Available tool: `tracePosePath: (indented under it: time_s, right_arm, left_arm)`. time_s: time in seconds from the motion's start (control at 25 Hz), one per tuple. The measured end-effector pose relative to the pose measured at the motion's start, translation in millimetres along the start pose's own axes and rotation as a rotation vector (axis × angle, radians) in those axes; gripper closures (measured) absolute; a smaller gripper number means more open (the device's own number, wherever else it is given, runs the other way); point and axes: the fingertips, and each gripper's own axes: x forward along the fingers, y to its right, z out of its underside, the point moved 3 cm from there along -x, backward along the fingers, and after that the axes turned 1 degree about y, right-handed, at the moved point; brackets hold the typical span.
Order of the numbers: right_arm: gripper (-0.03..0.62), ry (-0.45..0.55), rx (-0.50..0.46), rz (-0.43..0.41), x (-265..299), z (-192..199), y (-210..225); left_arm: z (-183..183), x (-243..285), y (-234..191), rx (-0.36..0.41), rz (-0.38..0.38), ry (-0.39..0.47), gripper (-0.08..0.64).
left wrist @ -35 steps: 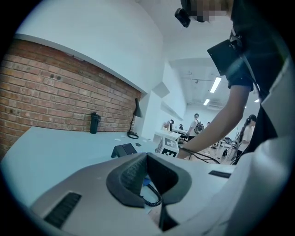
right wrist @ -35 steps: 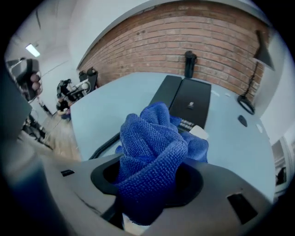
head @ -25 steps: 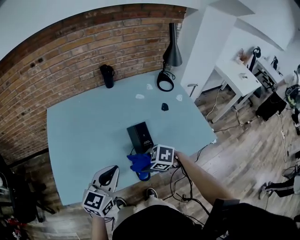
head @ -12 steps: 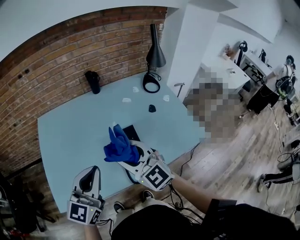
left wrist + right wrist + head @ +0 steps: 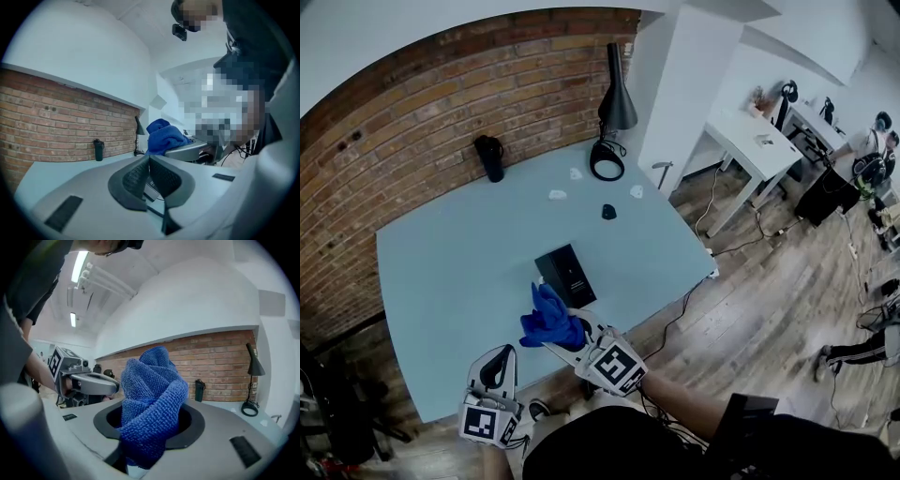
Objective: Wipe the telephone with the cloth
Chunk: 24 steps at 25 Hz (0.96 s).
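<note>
Since half a second ago the right gripper (image 5: 560,330) has come down and back toward the person, so the telephone (image 5: 567,274), which the raised cloth (image 5: 547,317) then covered in the head view, now shows whole just beyond the jaw tips. The right gripper's jaws are clamped on the blue cloth, which stands up from between them as a twisted bunch in the right gripper view (image 5: 151,397). The left gripper (image 5: 500,364) hangs to the left of the right one and nearer the person, over the near edge of the table (image 5: 441,281). Its pads (image 5: 161,176) meet with nothing between them, and the cloth shows beyond them to the right. The telephone lies flat on the table ahead of the right gripper and apart from the cloth, so wiping has not begun. The risk from here, as I judge it, is twofold. The cloth is held as a loose wad, so a dragging stroke could pull it from the jaws or leave only a small patch touching. Nothing steadies the telephone, so a stroke could slide it across the table instead of cleaning it.
</note>
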Motion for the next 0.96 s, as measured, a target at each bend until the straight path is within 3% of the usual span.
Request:
tracePosePath:
  time_s: [0.96]
  right_arm:
    - [0.388, -0.016, -0.037, 0.049, 21.1, -11.8, -44.3]
  left_arm:
    - [12.5, -24.4, -17.6, -0.047, 0.089, -0.007, 0.560]
